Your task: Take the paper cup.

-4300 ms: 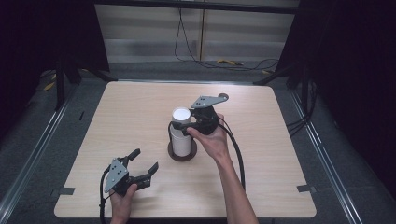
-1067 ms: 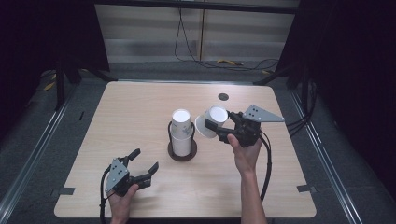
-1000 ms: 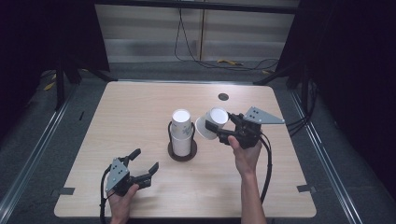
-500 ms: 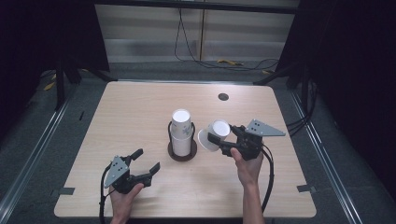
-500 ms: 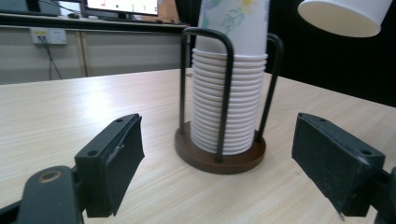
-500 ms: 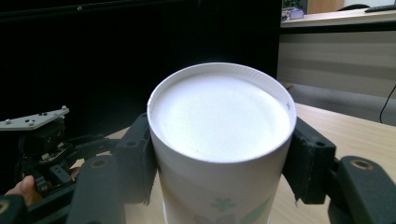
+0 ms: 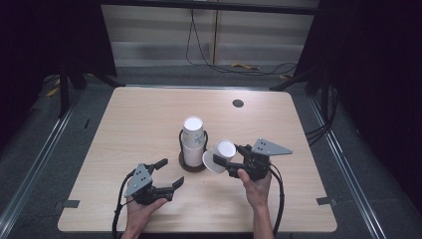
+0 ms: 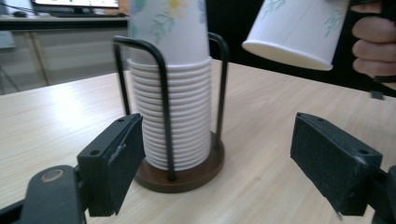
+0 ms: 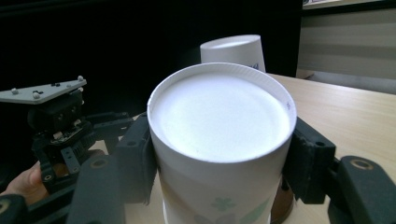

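A stack of white floral paper cups [image 7: 193, 137] [image 8: 170, 93] [image 9: 232, 49] stands upside down in a black wire holder on a round brown base [image 7: 191, 166] at the table's middle. Right of it, my right gripper [image 7: 234, 160] [image 9: 219, 158] is shut on one single paper cup [image 7: 221, 153] [image 8: 299, 28] [image 9: 219, 121], tilted with its bottom up, just above the table. My left gripper [image 7: 170, 173] [image 8: 233, 158] is open at the front left and points at the stack. Its jaws have just been closing a little, with nothing between them.
The light wooden table [image 7: 149, 114] has a small dark round hole [image 7: 238, 103] at the back right. Cables [image 7: 239, 67] lie on the floor behind it. Dark curtains flank both sides. The left gripper [image 9: 56, 121] appears in the right gripper view.
My right gripper lifted one cup off the stack, carried it right, and has now sunk toward the table and the near edge. My left gripper edged slightly toward the stack.
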### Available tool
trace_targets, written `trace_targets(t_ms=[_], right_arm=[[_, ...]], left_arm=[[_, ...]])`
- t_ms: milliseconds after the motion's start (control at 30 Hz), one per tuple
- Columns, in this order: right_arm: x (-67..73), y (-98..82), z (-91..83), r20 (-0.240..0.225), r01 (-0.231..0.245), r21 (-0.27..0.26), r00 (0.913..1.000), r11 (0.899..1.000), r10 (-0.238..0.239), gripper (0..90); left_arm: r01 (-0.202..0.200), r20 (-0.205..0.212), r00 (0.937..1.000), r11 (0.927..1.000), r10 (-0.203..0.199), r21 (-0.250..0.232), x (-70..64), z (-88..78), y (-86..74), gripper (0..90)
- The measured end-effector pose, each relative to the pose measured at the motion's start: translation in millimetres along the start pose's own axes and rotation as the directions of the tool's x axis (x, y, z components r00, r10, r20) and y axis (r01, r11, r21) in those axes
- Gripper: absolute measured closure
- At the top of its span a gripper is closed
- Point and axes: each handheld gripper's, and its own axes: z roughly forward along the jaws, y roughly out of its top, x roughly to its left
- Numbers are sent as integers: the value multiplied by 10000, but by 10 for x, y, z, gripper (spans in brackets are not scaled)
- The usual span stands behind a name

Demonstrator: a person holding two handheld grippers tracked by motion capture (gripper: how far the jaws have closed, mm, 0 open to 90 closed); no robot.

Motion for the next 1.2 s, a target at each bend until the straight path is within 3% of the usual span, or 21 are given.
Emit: trace_targets(t_ms=[267, 500, 800, 1133, 1200], right_arm=[[45, -139, 59, -409, -90, 239, 9991, 9997, 100, 361], [103, -247, 171, -761, -109, 530, 9970, 9985, 149, 361], [192, -321, 278, -1189, 30, 756, 9929, 9971, 61, 361], [255, -363, 326, -1402, 104, 785, 9901, 9969, 7, 361], [259, -375, 337, -1444, 93, 799, 9895, 9968, 24, 360]], left_arm=[[16, 514, 9987, 9998, -26, 195, -48, 79, 1, 164], [-372, 978, 9946, 9989, 341, 297, -137, 139, 0, 167], [-485, 1183, 9918, 9988, 484, -27, -170, 172, -10, 181], [-779, 1602, 9843, 9968, 739, 186, -254, 253, -57, 177], [-752, 1515, 9858, 9971, 721, 147, -274, 265, -64, 173]])
